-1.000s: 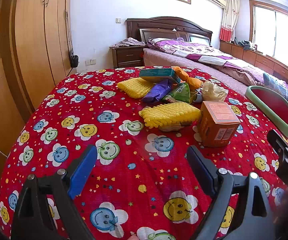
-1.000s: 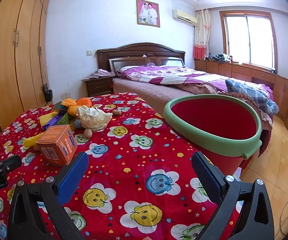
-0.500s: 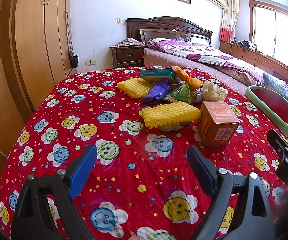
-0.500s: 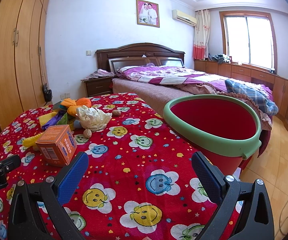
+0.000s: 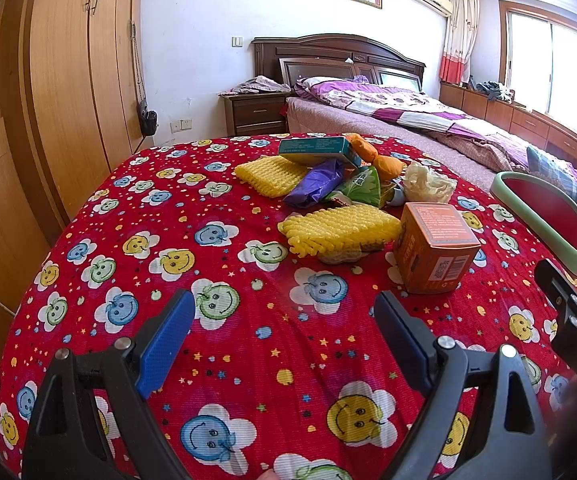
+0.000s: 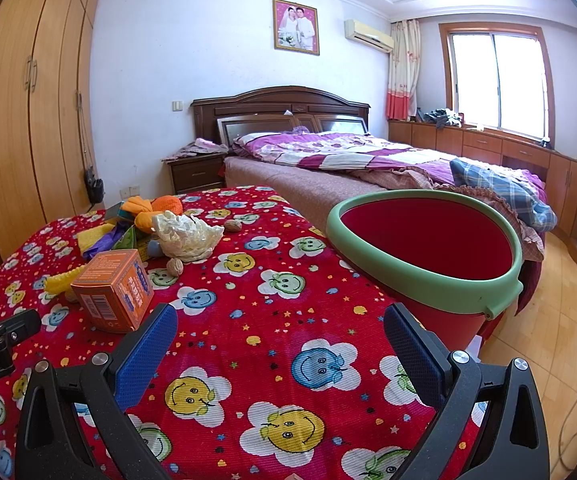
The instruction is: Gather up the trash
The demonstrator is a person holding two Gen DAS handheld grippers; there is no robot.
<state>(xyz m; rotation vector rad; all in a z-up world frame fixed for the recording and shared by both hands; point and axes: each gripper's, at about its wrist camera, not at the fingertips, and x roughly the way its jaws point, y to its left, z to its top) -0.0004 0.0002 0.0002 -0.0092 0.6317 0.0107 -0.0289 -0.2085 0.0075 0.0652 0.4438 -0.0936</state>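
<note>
Trash lies in a pile on the red smiley-face tablecloth point(image 5: 216, 264): an orange box point(image 5: 434, 254), two yellow foam nets point(image 5: 338, 230), a purple wrapper point(image 5: 316, 188), a green wrapper point(image 5: 362, 190), a teal box point(image 5: 316, 152), crumpled white paper point(image 5: 426, 184) and orange cloth point(image 5: 376, 156). A red bin with a green rim point(image 6: 428, 256) stands at the table's right edge. My left gripper point(image 5: 284, 332) is open and empty, short of the pile. My right gripper point(image 6: 280, 344) is open and empty, between the orange box point(image 6: 114, 290) and the bin.
Two walnuts point(image 6: 175, 267) lie by the white paper point(image 6: 186, 232). A bed point(image 6: 368, 160) stands behind the table, a wooden wardrobe point(image 5: 68, 80) on the left, low cabinets point(image 6: 528, 164) under the window. The bin's rim also shows in the left wrist view point(image 5: 528, 220).
</note>
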